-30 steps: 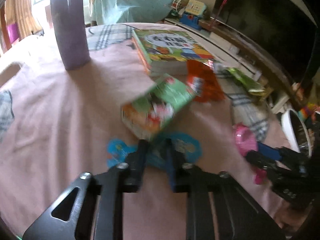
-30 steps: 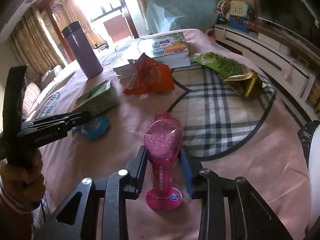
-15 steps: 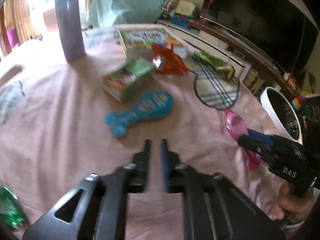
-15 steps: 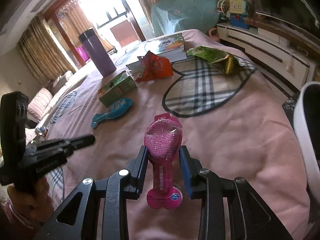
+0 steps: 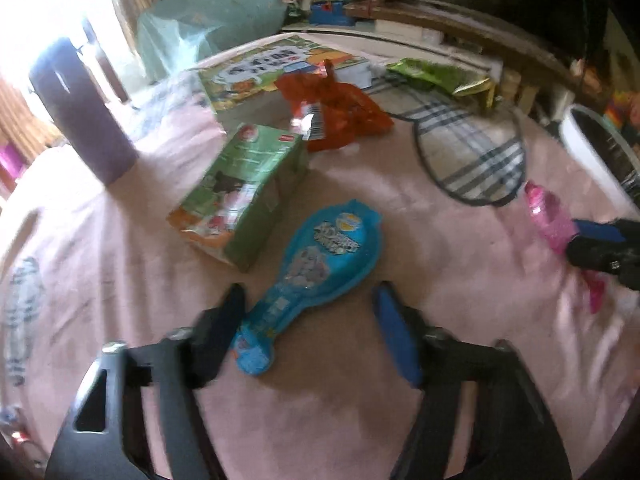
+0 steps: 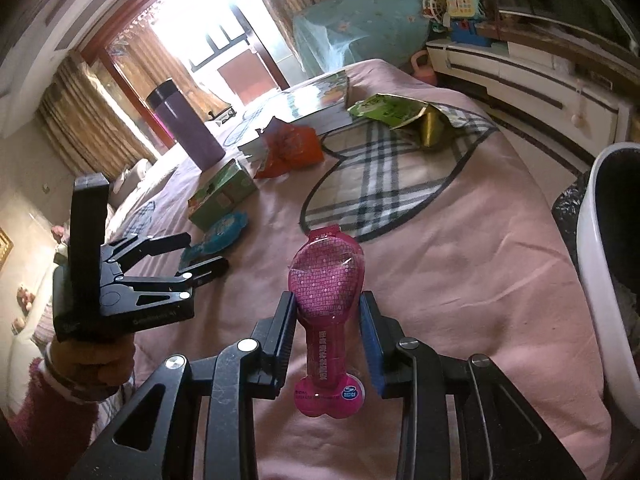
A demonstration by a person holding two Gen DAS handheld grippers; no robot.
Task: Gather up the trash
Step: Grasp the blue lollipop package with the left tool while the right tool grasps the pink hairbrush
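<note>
My left gripper (image 5: 308, 300) is open, its jaws wide on either side of the narrow end of a blue blister pack (image 5: 316, 268) that lies on the pink cloth; it also shows in the right wrist view (image 6: 200, 254) with the blue pack (image 6: 218, 236) past its tips. My right gripper (image 6: 327, 312) is shut on a pink blister pack (image 6: 326, 292) and holds it above the cloth; it also shows in the left wrist view (image 5: 550, 220). A white bin (image 6: 600, 280) with a black liner stands at the right edge.
On the cloth lie a green carton (image 5: 244, 188), an orange wrapper (image 5: 336, 116), a green-gold snack bag (image 6: 400, 114) and a picture book (image 5: 276, 68). A purple flask (image 6: 184, 136) stands at the back left. A TV bench (image 6: 520, 76) runs along the right.
My left gripper has opened wide and moved forward to straddle the blue pack. My right gripper has kept hold of the pink pack and drawn back toward the bin.
</note>
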